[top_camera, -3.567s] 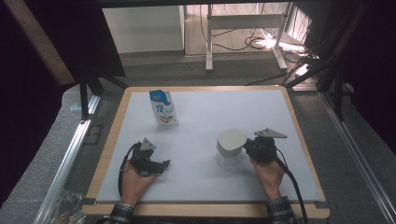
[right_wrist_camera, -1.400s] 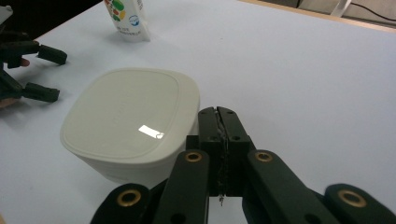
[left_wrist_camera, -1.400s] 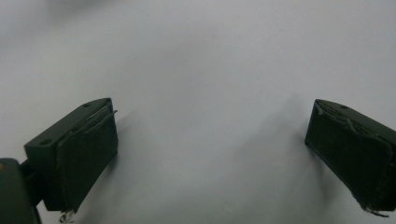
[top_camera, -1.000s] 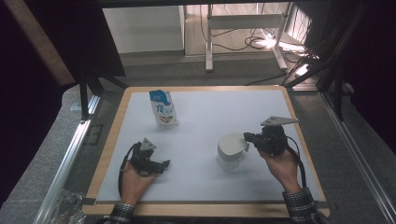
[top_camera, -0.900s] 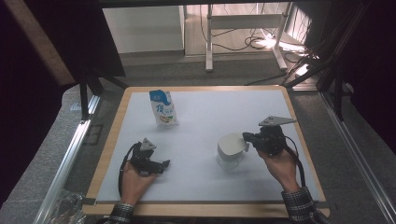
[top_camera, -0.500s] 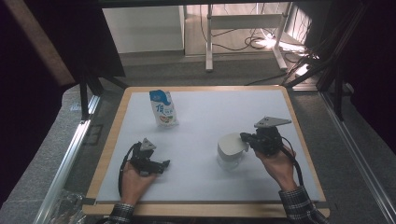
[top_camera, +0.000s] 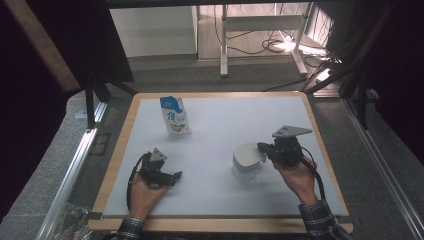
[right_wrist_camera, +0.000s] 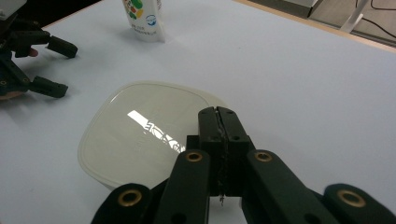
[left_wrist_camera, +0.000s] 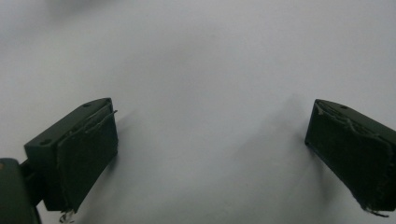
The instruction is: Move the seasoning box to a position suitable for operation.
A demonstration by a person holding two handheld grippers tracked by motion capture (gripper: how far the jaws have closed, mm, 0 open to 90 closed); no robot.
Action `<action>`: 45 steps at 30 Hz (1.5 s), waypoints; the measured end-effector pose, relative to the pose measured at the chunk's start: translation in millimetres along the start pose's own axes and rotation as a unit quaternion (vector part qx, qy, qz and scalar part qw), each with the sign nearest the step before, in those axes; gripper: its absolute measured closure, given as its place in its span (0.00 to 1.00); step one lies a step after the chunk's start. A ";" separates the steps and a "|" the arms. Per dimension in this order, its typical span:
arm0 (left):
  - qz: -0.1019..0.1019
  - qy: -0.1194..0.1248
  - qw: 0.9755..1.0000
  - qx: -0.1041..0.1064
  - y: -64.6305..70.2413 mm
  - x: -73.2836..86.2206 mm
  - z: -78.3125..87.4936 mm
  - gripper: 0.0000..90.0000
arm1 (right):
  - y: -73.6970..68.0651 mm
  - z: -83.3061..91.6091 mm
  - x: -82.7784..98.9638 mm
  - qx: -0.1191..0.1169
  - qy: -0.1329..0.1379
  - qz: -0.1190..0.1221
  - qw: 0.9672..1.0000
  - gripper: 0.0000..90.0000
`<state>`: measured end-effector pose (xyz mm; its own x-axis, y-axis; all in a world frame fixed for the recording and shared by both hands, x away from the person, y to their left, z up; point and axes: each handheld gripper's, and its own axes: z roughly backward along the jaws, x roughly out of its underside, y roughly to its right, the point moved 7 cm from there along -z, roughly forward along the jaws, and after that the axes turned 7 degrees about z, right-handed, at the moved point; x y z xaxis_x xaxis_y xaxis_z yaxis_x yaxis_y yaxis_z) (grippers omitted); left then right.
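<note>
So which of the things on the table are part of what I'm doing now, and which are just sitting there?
In the job:
- white lidded container
- right tongs, jaws shut, tips over the lid's edge

Lying about:
- milk carton, upright at the far left of the white table
- left tongs, open, resting on the table with nothing between them

In the right gripper view, the closed fingers (right_wrist_camera: 218, 140) hide the white lidded container's (right_wrist_camera: 140, 140) near rim; the milk carton (right_wrist_camera: 142, 18) is cut off by the top edge, its print unreadable.
</note>
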<state>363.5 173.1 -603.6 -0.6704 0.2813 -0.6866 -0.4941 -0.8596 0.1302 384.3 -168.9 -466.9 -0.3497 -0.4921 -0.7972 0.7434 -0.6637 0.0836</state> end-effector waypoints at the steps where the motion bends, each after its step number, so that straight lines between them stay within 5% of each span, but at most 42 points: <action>1: 0.000 0.000 1.000 0.000 0.0 0.0 0.0 0.03 | 0.2 0.3 0.4 -0.001 0.000 -0.001 1.000 0.99; 45: 0.000 0.000 1.000 0.000 0.0 0.0 0.0 0.03 | 8.5 -0.1 3.5 0.018 0.006 -0.011 1.000 1.00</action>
<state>363.5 173.1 -603.6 -0.6701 0.2815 -0.6869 -0.4944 -0.8595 0.1301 389.4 -176.2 -469.0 -0.3596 -0.4706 -0.8057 0.7146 -0.6942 0.0866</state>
